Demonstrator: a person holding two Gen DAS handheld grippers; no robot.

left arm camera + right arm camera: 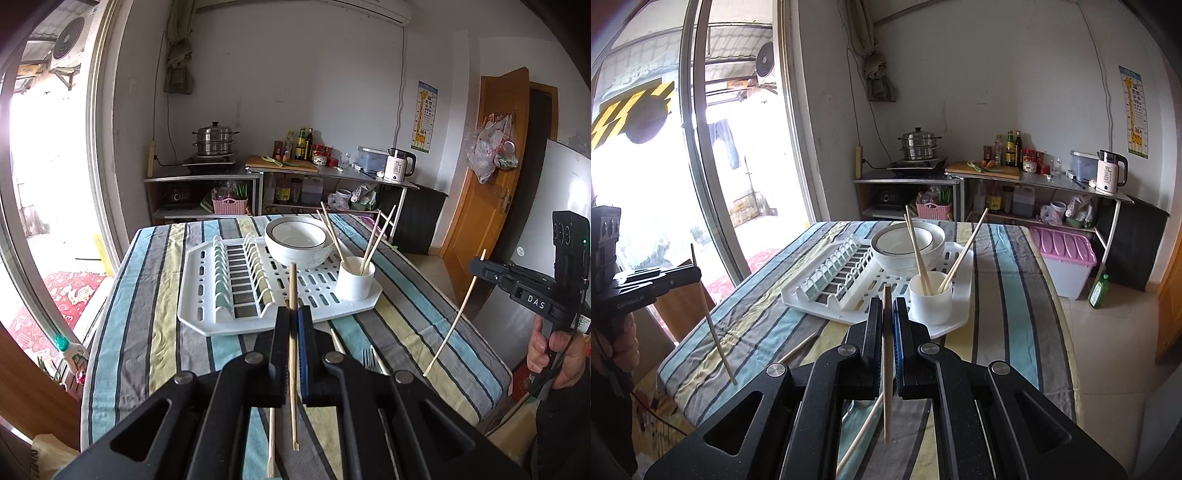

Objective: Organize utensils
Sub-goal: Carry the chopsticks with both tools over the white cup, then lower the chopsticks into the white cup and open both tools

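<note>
Chopsticks are showing in both views. In the left wrist view, the left gripper (294,314) is clamping a darker chopstick (293,354) between its closed jaws, the stick running upright through them, above the striped tablecloth (155,332). Ahead, a white drying rack (207,317) is sitting on the cloth, carrying a white bowl (299,240) and a white cup (354,284) with several chopsticks standing in it. A fork (368,359) and more loose chopsticks are lying on the cloth just past the fingers. At the right edge, a hand (554,350) is holding the right gripper (476,265), which is pinching a pale chopstick (454,317) that is slanting down over the table edge.

In the right wrist view, the right gripper (887,317) is closed on that pale chopstick (887,369), upright between the pads. The cup (931,299) is standing just beyond, on the rack's (812,299) near corner beside the bowl (905,251). At the left, the left gripper (696,273) is gripping its chopstick (716,332), tilted above the cloth's (1015,295) edge.
</note>
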